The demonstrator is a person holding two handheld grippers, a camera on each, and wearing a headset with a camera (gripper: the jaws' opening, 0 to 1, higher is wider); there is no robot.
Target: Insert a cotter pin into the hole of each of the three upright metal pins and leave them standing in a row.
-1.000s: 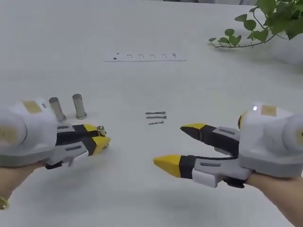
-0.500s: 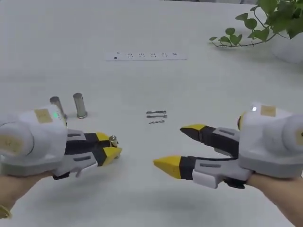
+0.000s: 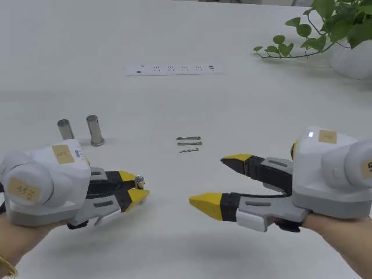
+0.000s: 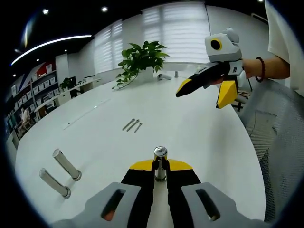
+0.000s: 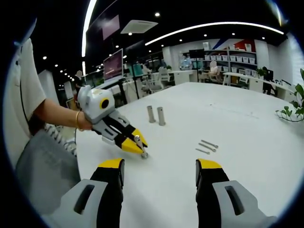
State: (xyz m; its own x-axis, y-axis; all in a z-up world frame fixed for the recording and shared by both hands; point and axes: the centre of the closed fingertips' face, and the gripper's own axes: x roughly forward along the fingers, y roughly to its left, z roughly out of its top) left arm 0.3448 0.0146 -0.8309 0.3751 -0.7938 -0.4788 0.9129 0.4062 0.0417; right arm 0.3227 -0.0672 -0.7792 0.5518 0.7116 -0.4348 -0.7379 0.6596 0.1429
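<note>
The left gripper (image 3: 137, 188) sits low over the white table (image 3: 174, 104) and points right. Its jaws are squeezed tight on one metal pin (image 3: 139, 181) that stands up. Two other pins (image 3: 93, 130) stand side by side farther back. Three cotter pins (image 3: 189, 144) lie in the middle. The right gripper (image 3: 214, 180) points left, jaws wide apart and empty. The held pin's lower half hides between the jaws. The pin holes are too small to see.

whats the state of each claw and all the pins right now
held metal pin, upright, gripped
left claw, shut on held metal pin
right claw, open, empty
two free metal pins, standing upright side by side
cotter pins, lying flat, none inserted
</note>
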